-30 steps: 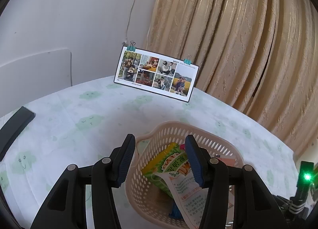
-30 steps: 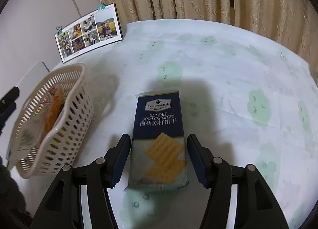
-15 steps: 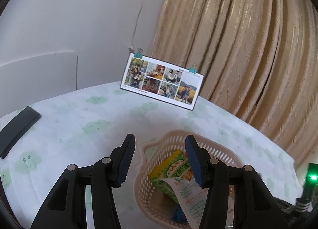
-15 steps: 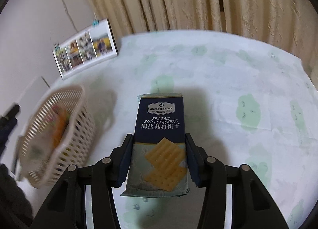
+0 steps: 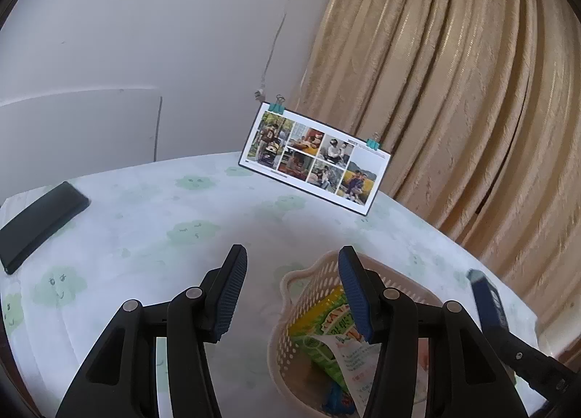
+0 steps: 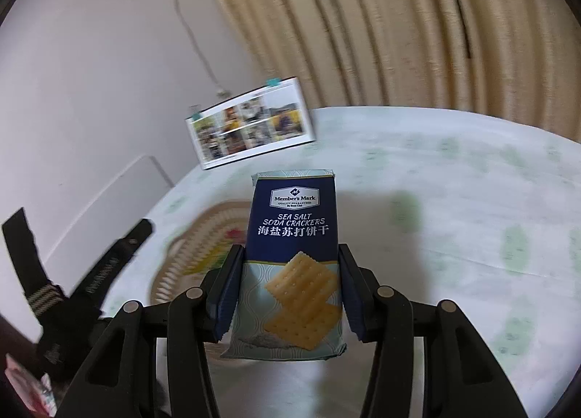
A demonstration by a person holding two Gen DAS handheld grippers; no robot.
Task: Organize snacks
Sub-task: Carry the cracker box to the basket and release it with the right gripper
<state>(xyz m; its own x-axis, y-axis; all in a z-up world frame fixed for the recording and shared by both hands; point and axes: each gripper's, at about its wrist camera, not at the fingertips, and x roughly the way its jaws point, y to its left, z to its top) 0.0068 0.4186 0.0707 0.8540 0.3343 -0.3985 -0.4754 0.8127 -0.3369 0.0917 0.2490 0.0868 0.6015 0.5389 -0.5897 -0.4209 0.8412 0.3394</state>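
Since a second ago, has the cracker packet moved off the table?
Yes. The cracker packet, clamped by the right gripper, has lifted off the tablecloth toward the basket.

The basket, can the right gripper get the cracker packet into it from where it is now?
Probably yes. The right gripper is shut on the cracker packet, the basket is open-topped, and the left gripper stands open, holding nothing, over the near rim.

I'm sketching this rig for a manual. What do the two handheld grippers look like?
Both match: the left gripper and right gripper have black angular linkage arms with silver pivot rivets and dark blue ribbed finger pads. No hands or sleeves show.
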